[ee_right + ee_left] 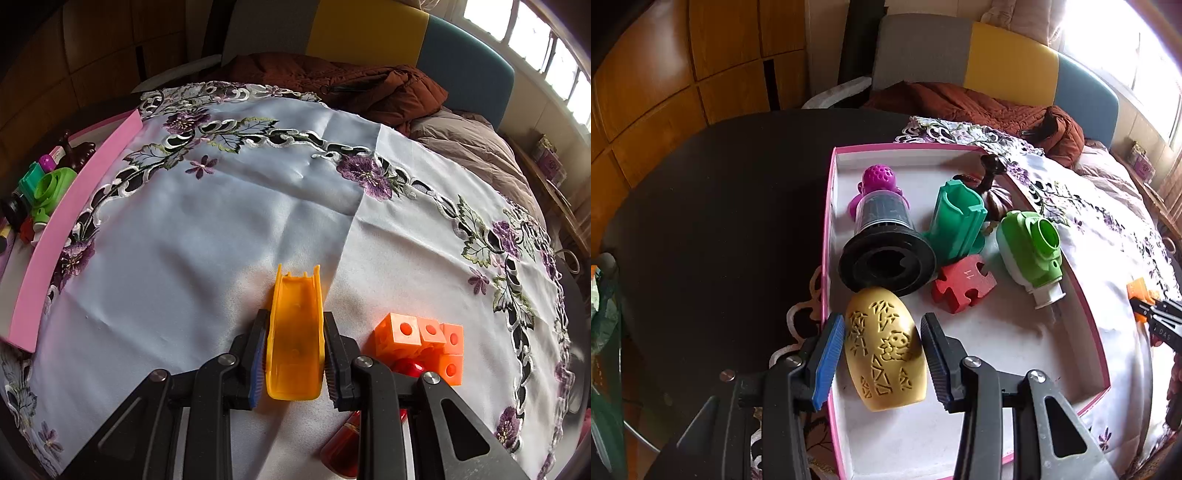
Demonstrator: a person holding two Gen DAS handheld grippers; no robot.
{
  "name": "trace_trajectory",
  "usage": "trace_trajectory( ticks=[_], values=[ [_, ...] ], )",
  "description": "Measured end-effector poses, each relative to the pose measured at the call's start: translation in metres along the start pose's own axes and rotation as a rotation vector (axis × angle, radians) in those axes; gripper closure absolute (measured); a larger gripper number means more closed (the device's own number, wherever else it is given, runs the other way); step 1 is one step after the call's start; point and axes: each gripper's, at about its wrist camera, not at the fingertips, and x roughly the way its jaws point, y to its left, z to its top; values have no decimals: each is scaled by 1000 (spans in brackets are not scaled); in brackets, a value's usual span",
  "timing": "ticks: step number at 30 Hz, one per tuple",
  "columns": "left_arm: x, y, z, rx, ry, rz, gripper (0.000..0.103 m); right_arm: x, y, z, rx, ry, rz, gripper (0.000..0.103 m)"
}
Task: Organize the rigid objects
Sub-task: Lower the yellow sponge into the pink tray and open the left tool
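A pink-rimmed white box (1086, 317) holds several toys: a black-and-purple cylinder toy (882, 236), a teal piece (956, 225), a green camera-shaped toy (1030, 247), a red puzzle piece (964, 284) and a yellow carved oval (884, 352). My left gripper (882, 354) is open with its jaws on either side of the yellow oval, which rests in the box. My right gripper (295, 363) is shut on an orange plastic scoop-shaped piece (295, 332) above the tablecloth. The box's pink wall (55, 236) shows at the left of the right wrist view.
An orange cube block cluster (421, 339) and a red object (347, 443) lie by the right gripper on the flowered white tablecloth (221, 221). A brown jacket (351, 85) lies on the chair behind. The dark table (720, 206) extends left of the box.
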Motion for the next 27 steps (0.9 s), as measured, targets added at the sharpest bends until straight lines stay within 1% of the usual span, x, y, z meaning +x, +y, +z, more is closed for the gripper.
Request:
trace_trajectory(
  ticks=[3, 9, 27],
  values=[
    [-5, -2, -2, 16, -14, 16, 59, 0, 0, 0, -3, 0, -3, 76],
    [-19, -2, -4, 22, -52, 14, 59, 0, 1, -1, -7, -2, -7, 76],
    [-58, 7, -3, -19, -129, -3, 59, -1, 1, -1, -4, -5, -11, 76]
  ],
)
